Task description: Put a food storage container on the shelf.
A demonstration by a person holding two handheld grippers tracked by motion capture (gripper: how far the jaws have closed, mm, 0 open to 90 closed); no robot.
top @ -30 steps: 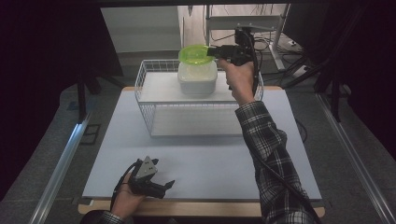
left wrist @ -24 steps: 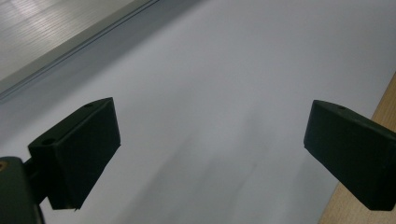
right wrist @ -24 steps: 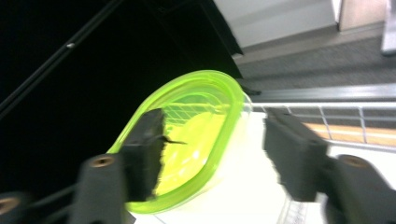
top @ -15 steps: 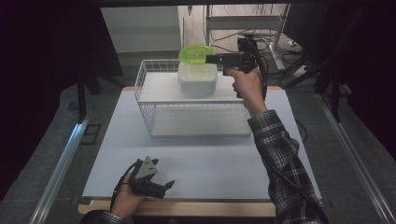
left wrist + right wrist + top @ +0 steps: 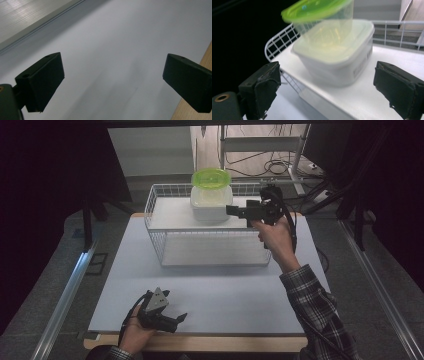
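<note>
Cup (image 5: 211, 179) on tub (image 5: 211, 204), in basket (image 5: 165, 227)

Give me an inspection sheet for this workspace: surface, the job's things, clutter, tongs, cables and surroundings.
Surface: pale blue-grey table top with a wooden front edge.
Job's things: green-lidded tub stacked on a white box, both on the white shelf of a wire rack at the far side.
Clutter: nothing seen.
Tongs: right tongs open, aimed at the white box, not touching it; left tongs open, low over the near edge, holding nothing.
Cables: one trails from each of the tongs; more lie on the floor behind the rack.
Surroundings: dark, with metal rails on both sides.
</note>
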